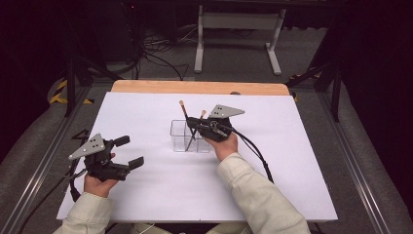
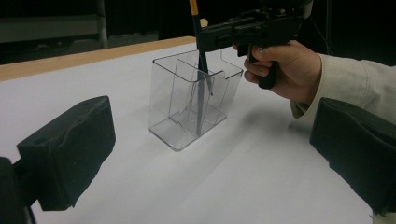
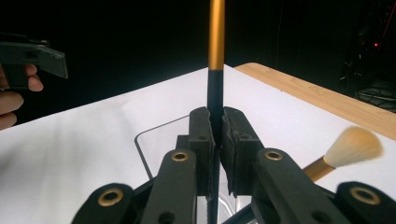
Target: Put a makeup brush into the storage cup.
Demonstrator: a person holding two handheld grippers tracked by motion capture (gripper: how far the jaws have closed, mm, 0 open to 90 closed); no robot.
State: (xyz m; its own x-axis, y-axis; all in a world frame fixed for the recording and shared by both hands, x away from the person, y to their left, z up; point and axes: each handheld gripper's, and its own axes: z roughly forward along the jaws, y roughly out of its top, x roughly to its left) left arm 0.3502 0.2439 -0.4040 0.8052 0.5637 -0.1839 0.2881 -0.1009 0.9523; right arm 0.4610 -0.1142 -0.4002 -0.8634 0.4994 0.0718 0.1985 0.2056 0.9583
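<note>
We hold the right gripper [image 1: 195, 123] over the clear plastic holder [image 1: 181, 137], which stands near the middle of the white table [image 1: 146, 195]; its jaws are pressed together on the dark handle of a makeup brush [image 1: 185, 117], and in the right gripper view that brush [image 3: 215, 70] rises straight up between the pads, black below and gold above; in the left gripper view the same brush [image 2: 201, 70] reaches down into one compartment of the holder [image 2: 187, 126], its lower end close to the floor of the box, though we cannot tell whether it touches; a second brush [image 3: 348, 149] with a pale, fluffy head leans out just beside the right gripper, and in the high view its tip [image 1: 203, 114] shows just behind the jaws; our left gripper [image 1: 132, 152] rests low over the table's left part, well apart from the holder, its jaws spread wide with nothing between them; in its own view the two black pads [image 2: 70, 149] frame the holder from either side; beyond the white surface we see a strip of the wooden edge [image 1: 195, 87].
</note>
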